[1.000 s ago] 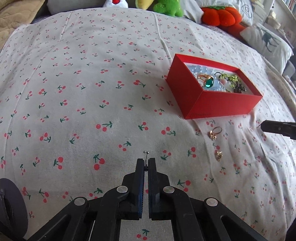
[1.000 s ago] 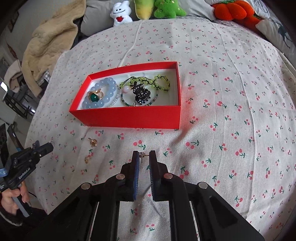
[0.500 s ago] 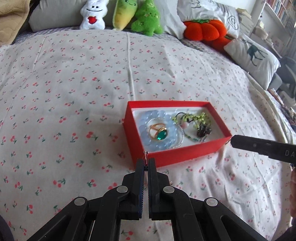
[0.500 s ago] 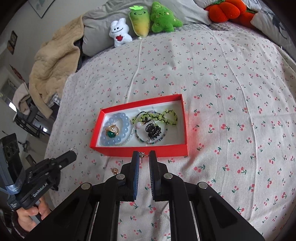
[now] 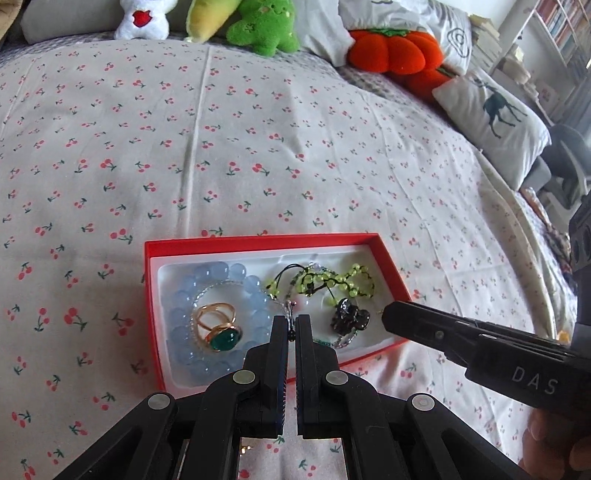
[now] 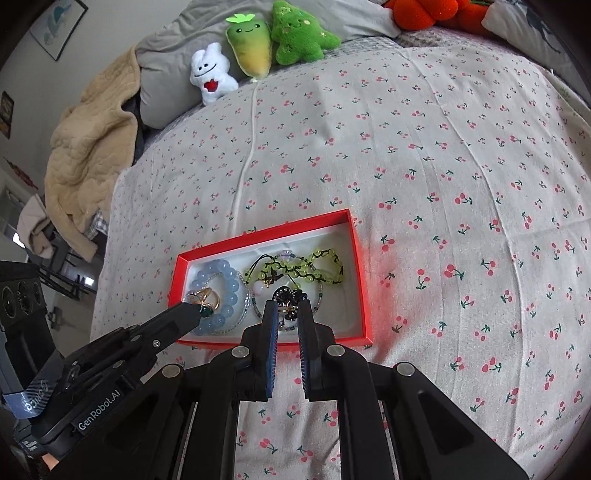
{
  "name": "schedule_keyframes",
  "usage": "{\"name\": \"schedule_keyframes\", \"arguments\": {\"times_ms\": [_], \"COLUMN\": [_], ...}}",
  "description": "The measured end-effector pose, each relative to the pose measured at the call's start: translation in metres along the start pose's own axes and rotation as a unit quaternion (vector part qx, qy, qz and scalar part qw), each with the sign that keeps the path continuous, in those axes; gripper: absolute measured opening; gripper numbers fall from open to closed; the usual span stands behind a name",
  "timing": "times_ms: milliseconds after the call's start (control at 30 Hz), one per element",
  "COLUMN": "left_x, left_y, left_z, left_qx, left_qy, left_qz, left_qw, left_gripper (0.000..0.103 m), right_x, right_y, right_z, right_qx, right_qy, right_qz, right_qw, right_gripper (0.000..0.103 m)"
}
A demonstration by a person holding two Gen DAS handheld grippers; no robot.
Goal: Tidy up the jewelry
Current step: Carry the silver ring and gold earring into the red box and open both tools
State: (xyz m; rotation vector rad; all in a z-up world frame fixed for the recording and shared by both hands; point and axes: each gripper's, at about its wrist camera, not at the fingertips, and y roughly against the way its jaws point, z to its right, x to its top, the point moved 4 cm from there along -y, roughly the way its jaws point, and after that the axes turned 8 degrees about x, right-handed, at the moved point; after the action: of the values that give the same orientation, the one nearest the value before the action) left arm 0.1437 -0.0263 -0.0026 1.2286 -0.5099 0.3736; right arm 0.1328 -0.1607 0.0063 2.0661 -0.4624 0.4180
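My left gripper (image 5: 291, 323) pinches a small stud earring (image 5: 292, 314) over the red box (image 5: 258, 242); my right gripper (image 6: 287, 314) pinches another tiny earring (image 6: 285, 309) there. I should part each pair of fingers low over bare lining near the black clip (image 5: 349, 317), so neither bounces out

Bed covered by a cherry-print sheet (image 5: 258, 147), lit by soft daylight. Along its head, grey pillows (image 6: 166, 74), a white plush (image 6: 210, 79), a carrot plush (image 6: 251, 48), a green plush (image 6: 299, 37) and an orange pumpkin cushion (image 5: 395, 51). Beige quilted blanket (image 6: 92, 147) heaped at one corner. Deer-print pillow (image 5: 495, 114) beside bookshelves (image 5: 557, 29). Framed picture (image 6: 57, 27) on a pale wall.
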Motion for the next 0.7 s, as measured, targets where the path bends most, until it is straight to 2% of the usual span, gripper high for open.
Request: {"name": "schedule_keyframes", "arguments": {"times_ms": [133,200,267,400,500,567,633,700], "left_x": [0.001,0.001,0.002,0.005,0.003,0.001,-0.002,-0.005], "left_y": [-0.008,-0.008,-0.005,0.004,0.011,0.014,0.015,0.017], "left_z": [0.006,0.007,0.006,0.003,0.0,-0.003,-0.006,-0.01], "left_qx": [0.001,0.002,0.005,0.021,0.04,0.052,0.059,0.065], "left_qy": [-0.002,-0.003,-0.002,-0.006,-0.017,-0.024,-0.025,-0.023], "left_qz": [-0.008,-0.008,-0.005,0.006,0.012,0.01,0.003,-0.002], "left_qw": [1.0,1.0,1.0,0.9997,0.999,0.9983,0.9979,0.9976], "left_gripper": [0.0,0.006,0.016,0.026,0.039,0.049,0.055,0.062], "right_x": [0.001,0.002,0.003,0.006,0.007,0.007,0.007,0.008], "right_y": [-0.003,-0.003,-0.003,-0.003,-0.004,-0.005,-0.006,-0.005], "right_z": [0.005,0.006,0.008,0.011,0.012,0.013,0.014,0.014], "right_qx": [0.002,0.002,0.0,0.0,-0.002,-0.004,-0.004,-0.005], "right_qy": [-0.006,-0.005,-0.005,-0.008,-0.008,-0.011,-0.011,-0.007], "right_qz": [-0.004,-0.006,-0.006,-0.004,-0.007,-0.007,-0.014,-0.016], "right_qw": [1.0,1.0,1.0,1.0,1.0,1.0,1.0,1.0], "right_gripper": [0.011,0.011,0.011,0.011,0.012,0.013,0.013,0.017]}}
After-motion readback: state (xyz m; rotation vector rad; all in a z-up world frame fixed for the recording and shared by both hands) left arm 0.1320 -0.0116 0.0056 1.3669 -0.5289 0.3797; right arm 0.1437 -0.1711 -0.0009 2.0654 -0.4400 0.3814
